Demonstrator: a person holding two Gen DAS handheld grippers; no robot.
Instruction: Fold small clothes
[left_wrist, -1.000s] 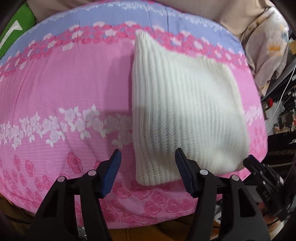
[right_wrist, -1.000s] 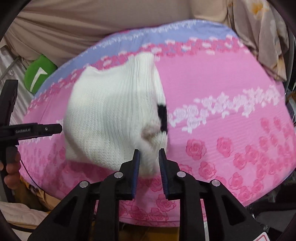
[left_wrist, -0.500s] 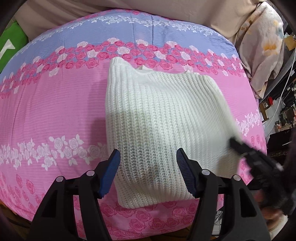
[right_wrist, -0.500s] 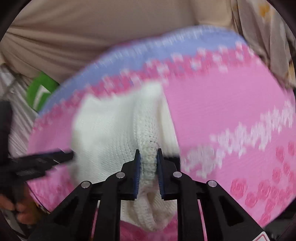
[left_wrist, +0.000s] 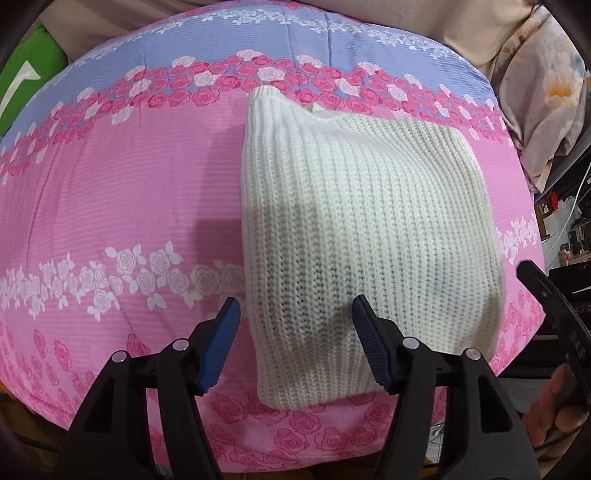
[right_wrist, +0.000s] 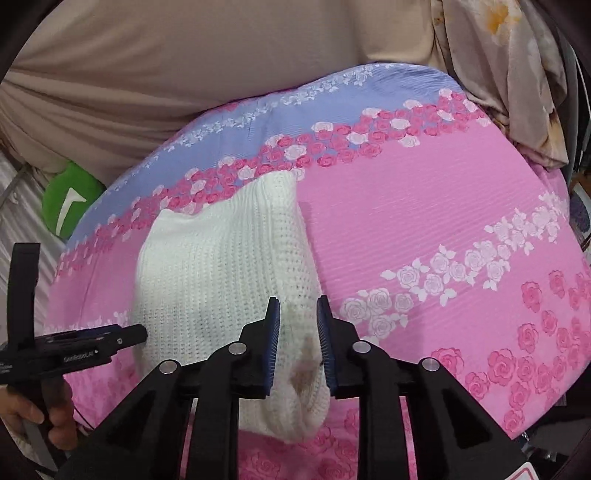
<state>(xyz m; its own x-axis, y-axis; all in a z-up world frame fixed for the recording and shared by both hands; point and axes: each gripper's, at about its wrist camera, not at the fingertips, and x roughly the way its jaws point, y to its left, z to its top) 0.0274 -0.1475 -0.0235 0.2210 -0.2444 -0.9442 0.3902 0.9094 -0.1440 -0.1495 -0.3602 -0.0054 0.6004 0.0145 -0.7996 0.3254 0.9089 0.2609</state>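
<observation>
A white knitted garment (left_wrist: 354, 236) lies folded on a pink and lilac floral bedsheet (left_wrist: 122, 192). My left gripper (left_wrist: 295, 347) is open and hovers over the garment's near left corner, holding nothing. In the right wrist view the garment (right_wrist: 221, 266) lies ahead with a brown mark near its folded edge. My right gripper (right_wrist: 298, 343) is open, its jaws standing either side of that raised fold without pinching it. The left gripper's body (right_wrist: 74, 343) and the hand holding it show at the left there.
A green cushion (right_wrist: 70, 199) sits at the bed's far left. Beige fabric (right_wrist: 221, 55) backs the bed. A floral cloth (left_wrist: 546, 96) hangs at the right. The bed's near edge drops off just below both grippers.
My right gripper was shut on the garment's fold half a second ago and has opened, and the fold has dropped onto the bed. The left gripper stayed open and shifted slightly.
</observation>
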